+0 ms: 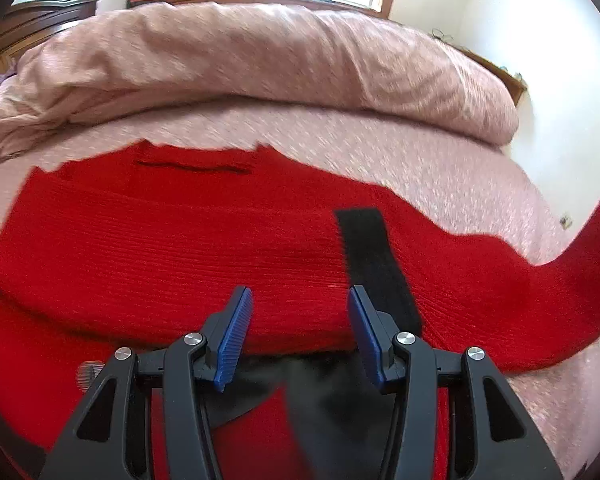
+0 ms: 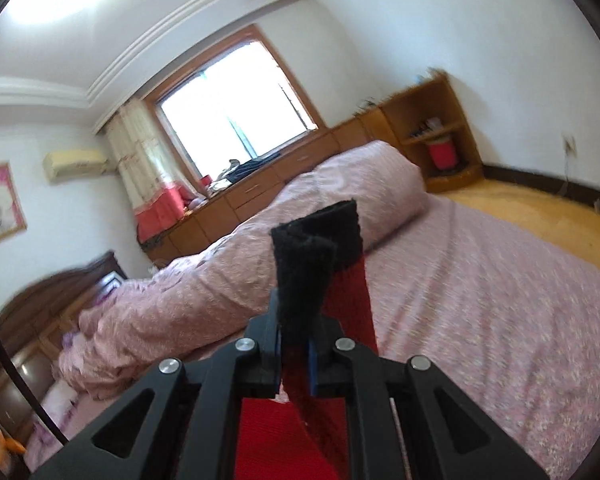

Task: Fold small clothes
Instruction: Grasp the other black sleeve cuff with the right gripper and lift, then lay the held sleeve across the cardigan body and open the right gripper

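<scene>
The pink bed (image 1: 440,184) carries everything, with the rolled quilt (image 1: 260,60) banked along its far side, and the red sweater (image 1: 160,232) lies spread on the near part of the bed, its body running wide from left to right in the left wrist view. Taking the sweater's body as the landmark: one black cuff (image 1: 370,256) lies on top of it toward its right half, that sleeve apparently folded across already, while the other sleeve (image 1: 596,248) leaves the body's right edge and climbs steeply up and out of the picture. That rising sleeve is the relation the next move turns on — its long axis runs from the body's right shoulder up to the right gripper (image 2: 296,340), so by my judgement the right hand is the one to carry it back over the body. The left gripper (image 1: 300,300) hovers just above the body's near edge with its blue fingers (image 1: 236,332) spread apart and nothing between them. Only the right wrist view shows where the sleeve ends: the right fingers are clamped on the red sleeve just behind its black cuff (image 2: 312,264), which stands up beyond the tips, lifted well clear of the bed. Only the left view shows the body itself — from the right hand it cannot be seen.
</scene>
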Demonstrator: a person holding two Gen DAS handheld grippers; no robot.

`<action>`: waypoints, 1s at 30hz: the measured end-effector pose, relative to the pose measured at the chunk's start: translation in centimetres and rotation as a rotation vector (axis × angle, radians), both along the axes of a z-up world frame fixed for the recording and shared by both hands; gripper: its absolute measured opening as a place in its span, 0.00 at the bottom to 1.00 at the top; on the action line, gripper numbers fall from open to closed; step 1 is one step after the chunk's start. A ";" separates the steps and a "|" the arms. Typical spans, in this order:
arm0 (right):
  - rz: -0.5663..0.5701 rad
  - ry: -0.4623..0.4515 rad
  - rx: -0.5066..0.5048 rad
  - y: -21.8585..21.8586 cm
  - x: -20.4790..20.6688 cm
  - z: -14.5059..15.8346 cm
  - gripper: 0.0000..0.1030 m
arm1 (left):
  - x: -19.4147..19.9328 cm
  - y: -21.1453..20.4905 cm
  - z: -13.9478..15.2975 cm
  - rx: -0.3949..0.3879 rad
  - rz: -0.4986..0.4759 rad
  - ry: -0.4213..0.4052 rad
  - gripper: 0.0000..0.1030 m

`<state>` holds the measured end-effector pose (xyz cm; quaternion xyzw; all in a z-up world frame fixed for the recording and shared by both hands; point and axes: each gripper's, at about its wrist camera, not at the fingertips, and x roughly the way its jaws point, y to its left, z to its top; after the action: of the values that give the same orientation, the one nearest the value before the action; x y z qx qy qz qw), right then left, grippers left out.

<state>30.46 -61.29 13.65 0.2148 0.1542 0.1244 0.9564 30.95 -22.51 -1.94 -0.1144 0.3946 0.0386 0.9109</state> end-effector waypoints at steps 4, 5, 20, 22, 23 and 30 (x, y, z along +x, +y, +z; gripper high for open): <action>0.026 -0.008 -0.158 6.4 -0.4 2.1 0.09 | -2.5 2.6 2.9 0.008 -0.029 -0.028 0.42; 0.030 -0.004 -0.200 8.3 -0.8 2.5 0.09 | -3.4 3.6 3.9 0.022 -0.041 -0.044 0.42; 0.145 -0.095 -0.471 29.2 -5.7 5.1 0.09 | -9.2 19.8 8.5 0.199 0.101 -0.136 0.43; 0.161 -0.090 -0.492 30.8 -5.7 4.7 0.09 | -8.8 21.8 7.5 0.184 0.128 -0.126 0.43; 0.170 -0.083 -0.500 31.6 -5.6 4.5 0.09 | -8.6 22.5 7.1 0.171 0.141 -0.117 0.43; 0.213 -0.060 -0.546 34.9 -4.5 3.0 0.09 | -7.7 25.9 3.4 0.093 0.182 -0.075 0.43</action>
<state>25.95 -26.43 16.64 -0.0715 0.1752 0.1844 0.9645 23.25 3.41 1.50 -0.1088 0.3459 0.1353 0.9221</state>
